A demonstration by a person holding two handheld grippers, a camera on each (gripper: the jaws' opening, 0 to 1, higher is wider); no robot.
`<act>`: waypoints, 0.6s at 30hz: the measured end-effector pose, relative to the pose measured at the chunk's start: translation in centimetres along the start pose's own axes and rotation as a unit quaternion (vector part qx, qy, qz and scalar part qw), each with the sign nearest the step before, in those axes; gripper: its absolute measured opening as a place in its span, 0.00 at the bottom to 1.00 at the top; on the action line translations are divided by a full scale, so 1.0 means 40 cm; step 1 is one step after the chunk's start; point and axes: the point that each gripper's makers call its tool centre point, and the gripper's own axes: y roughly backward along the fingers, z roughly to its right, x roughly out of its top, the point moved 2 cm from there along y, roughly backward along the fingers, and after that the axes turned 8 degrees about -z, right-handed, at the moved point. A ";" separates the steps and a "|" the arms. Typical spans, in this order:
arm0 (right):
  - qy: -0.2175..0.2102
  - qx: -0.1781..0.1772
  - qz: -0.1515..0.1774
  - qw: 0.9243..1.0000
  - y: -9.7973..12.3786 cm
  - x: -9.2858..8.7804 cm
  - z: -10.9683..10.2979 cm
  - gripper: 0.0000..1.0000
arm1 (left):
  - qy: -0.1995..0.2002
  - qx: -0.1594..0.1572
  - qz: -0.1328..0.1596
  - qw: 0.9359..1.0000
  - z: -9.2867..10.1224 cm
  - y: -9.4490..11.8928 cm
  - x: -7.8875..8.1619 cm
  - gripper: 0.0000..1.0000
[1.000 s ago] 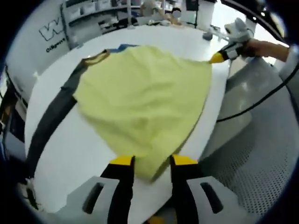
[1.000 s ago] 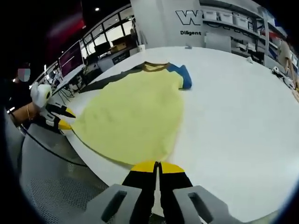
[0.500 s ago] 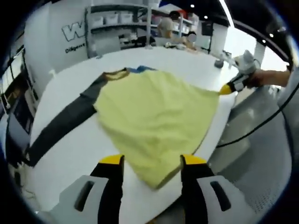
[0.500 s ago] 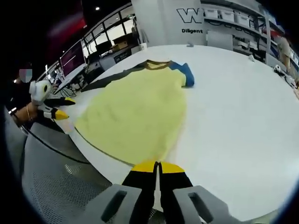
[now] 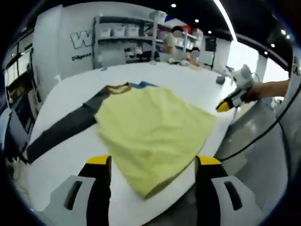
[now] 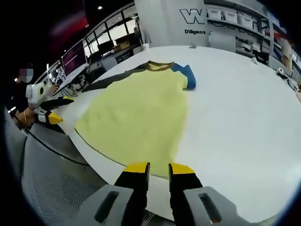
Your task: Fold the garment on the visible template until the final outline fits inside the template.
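Garment [image 5: 153, 132]: yellow shirt with a dark long sleeve [image 5: 61, 129] and a blue sleeve [image 6: 187, 75], lying spread on the white table [image 6: 244, 127]. Hem corner sits just ahead of the left gripper [image 5: 153, 162], between the lines of its jaws. Left gripper's jaws wide apart, nothing held. Right gripper [image 6: 157, 167]: jaws slightly parted, a narrow gap, nothing between them, hem edge just beyond the tips. In the left gripper view, the right gripper shows far right, off the table edge, clear of the cloth.

Progress, as a judgement: early. Body looks flat, roughly smoothed, dark sleeve stretched out away to the left gripper's left, blue one bunched by the collar [image 6: 159, 66]. No fold visible yet. Template outline can't be made out under the cloth. Left to do: sleeves in, body folded, outline checked.
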 end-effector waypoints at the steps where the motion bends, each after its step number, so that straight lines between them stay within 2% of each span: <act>1: -0.002 -0.001 0.004 1.000 0.003 0.008 0.001 0.11 | 0.003 -0.002 0.002 1.000 0.013 0.003 -0.001 0.70; 2: -0.003 -0.004 0.008 1.000 0.003 0.017 0.007 0.12 | 0.005 -0.003 0.005 1.000 0.016 0.004 -0.001 0.70; 3: -0.003 -0.006 0.011 1.000 0.005 0.027 0.019 0.12 | 0.031 -0.009 0.021 0.999 0.029 0.009 0.004 0.70; 5: -0.002 -0.008 0.016 1.000 0.007 0.041 0.022 0.12 | 0.036 -0.008 0.025 0.999 0.034 0.010 0.005 0.71; 6: -0.001 -0.008 0.017 1.000 0.005 0.044 0.025 0.13 | 0.038 -0.009 0.026 0.999 0.036 0.010 0.004 0.71; 8: 0.002 -0.006 0.035 0.999 -0.003 0.092 0.041 0.14 | 0.038 -0.013 0.035 0.999 0.053 0.009 0.007 0.72; 11: 0.010 -0.005 0.040 0.999 0.000 0.116 0.044 0.15 | 0.031 -0.009 0.036 0.999 0.053 0.009 0.012 0.74; 18: 0.026 -0.004 0.050 0.998 -0.011 0.177 0.056 0.17 | 0.045 -0.009 0.046 0.998 0.043 0.008 0.020 0.73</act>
